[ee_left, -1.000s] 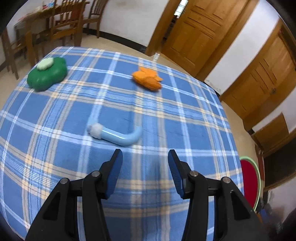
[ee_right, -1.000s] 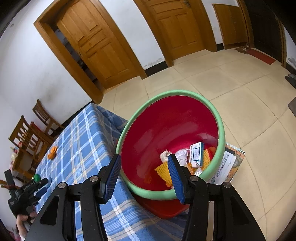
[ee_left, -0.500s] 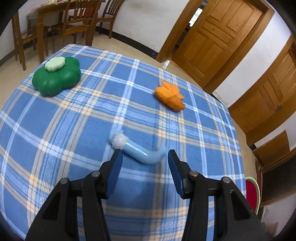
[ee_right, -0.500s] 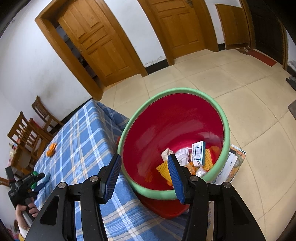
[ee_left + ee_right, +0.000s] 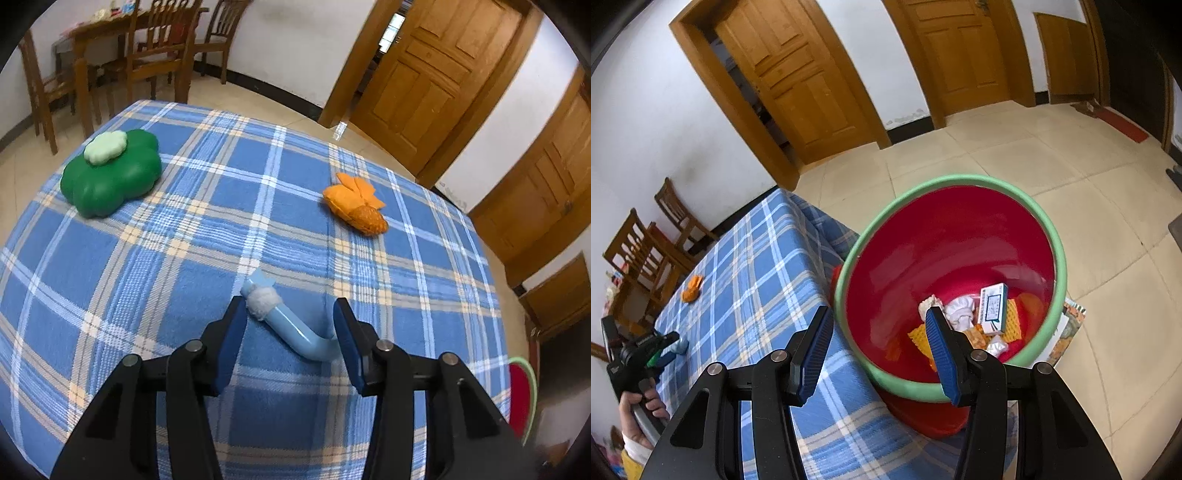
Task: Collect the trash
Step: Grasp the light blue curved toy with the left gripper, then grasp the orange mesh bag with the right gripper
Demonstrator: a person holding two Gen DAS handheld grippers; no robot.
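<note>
A light blue bent tube with a white wad at one end lies on the blue plaid tablecloth. My left gripper straddles it and its jaws are closing. The tube sits between the pads, and I see no pad pressing on it. Farther back lie an orange crumpled piece and a green flower-shaped thing with a pale top. My right gripper hangs open and holds nothing above the red bin's green rim. Inside the bin are a small box, white wads and orange scraps.
The bin stands on the tiled floor against the table's corner, and its rim also shows at the right of the left wrist view. Wooden chairs and a table stand beyond the far edge. Wooden doors line the walls. A hand holds the left gripper.
My left gripper has moved forward over the table until the blue tube lies between its fingers. The right gripper has stayed over the bin.
</note>
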